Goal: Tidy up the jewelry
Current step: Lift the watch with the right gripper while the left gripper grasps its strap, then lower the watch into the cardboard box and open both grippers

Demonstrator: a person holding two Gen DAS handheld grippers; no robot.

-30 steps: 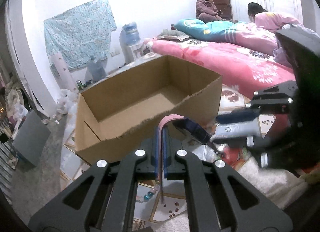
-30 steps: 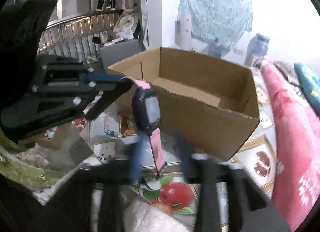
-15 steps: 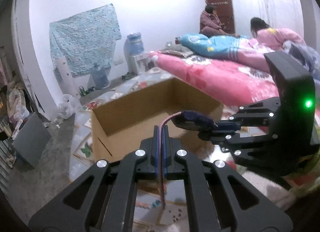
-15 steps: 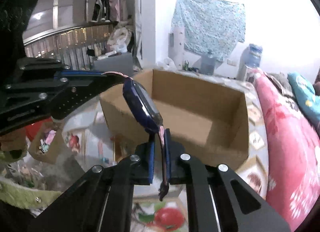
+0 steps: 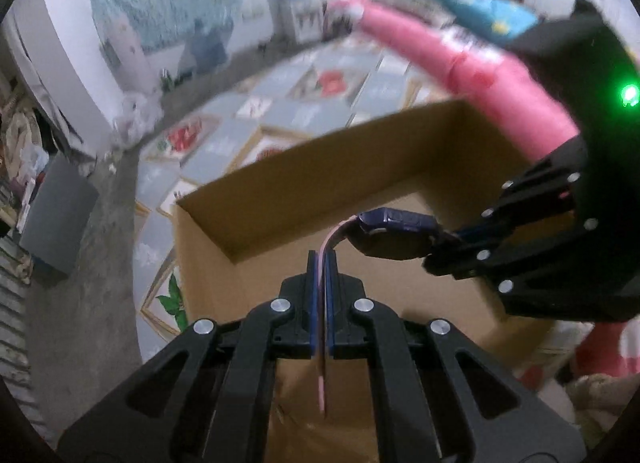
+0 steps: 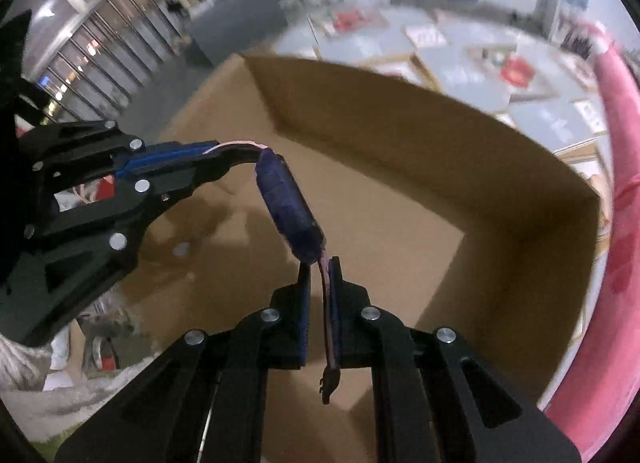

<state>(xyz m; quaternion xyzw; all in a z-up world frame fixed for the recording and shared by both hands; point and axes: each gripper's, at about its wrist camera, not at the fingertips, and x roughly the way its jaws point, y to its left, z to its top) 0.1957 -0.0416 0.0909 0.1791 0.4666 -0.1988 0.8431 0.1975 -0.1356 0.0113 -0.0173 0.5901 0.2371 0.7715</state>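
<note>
Watch (image 5: 394,233) with pink strap hangs over the open cardboard box (image 5: 360,167), 1 strap end pinched in each nearly closed tool: left tool (image 5: 320,263), right tool (image 6: 320,275). Step: carrying it in. Next, judged: lower, then release both ends together.

both grippers, left gripper (image 5: 321,263) and right gripper (image 6: 320,267), are black plastic with blue pads, silver screws; green light at three o'clock.

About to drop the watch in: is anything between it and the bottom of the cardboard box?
Nothing visible. The watch hangs over the cardboard box, a strap end in each tool; the bare floor below holds only shadows.
</note>
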